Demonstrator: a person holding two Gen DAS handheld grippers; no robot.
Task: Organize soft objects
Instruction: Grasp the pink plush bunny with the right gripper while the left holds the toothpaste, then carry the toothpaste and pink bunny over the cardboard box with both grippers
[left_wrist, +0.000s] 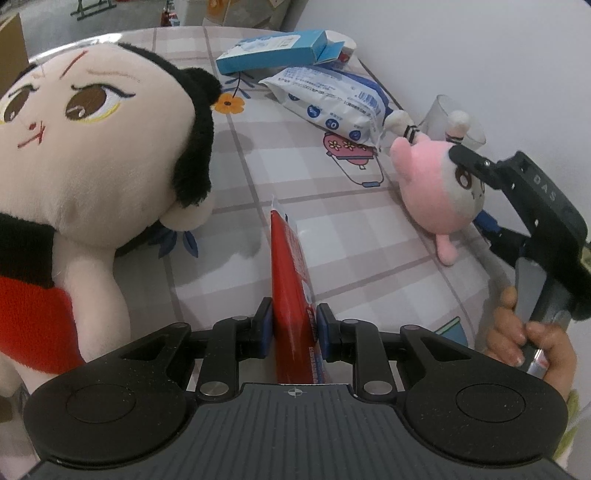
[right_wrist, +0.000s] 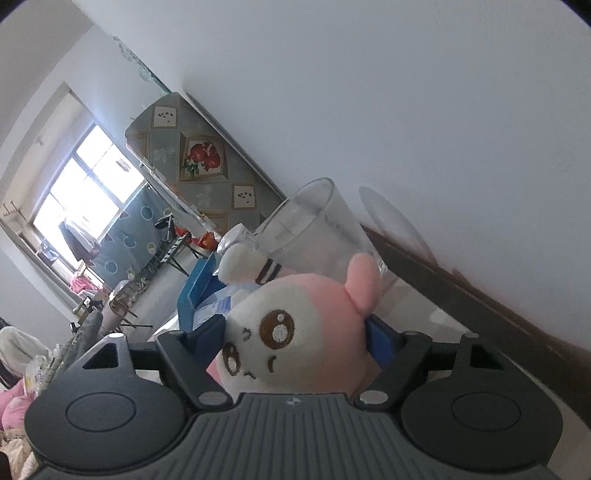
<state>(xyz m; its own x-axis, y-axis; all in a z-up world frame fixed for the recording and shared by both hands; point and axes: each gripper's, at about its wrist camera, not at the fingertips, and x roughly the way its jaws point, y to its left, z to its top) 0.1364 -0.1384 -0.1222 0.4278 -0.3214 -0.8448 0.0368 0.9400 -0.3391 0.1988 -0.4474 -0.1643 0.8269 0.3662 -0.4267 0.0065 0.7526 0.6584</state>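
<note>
My left gripper (left_wrist: 293, 317) is shut on a flat red packet (left_wrist: 288, 266), held on edge over the checked tablecloth (left_wrist: 332, 236). A big plush doll (left_wrist: 92, 147) with black hair and a red scarf lies at the left, close beside that gripper. At the right, a small pink and white plush toy (left_wrist: 424, 177) rests on the table. My right gripper (right_wrist: 295, 332) has it between its blue pads, which press on both sides of the pink plush toy (right_wrist: 303, 325). In the left wrist view the right gripper (left_wrist: 476, 192) comes in from the right, held by a person's hand (left_wrist: 524, 332).
A blue carton (left_wrist: 273, 51) and a white and blue packet (left_wrist: 332, 99) lie at the back of the table. A clear glass (right_wrist: 314, 229) stands just behind the pink toy, near the white wall. The table's edge curves along the right side.
</note>
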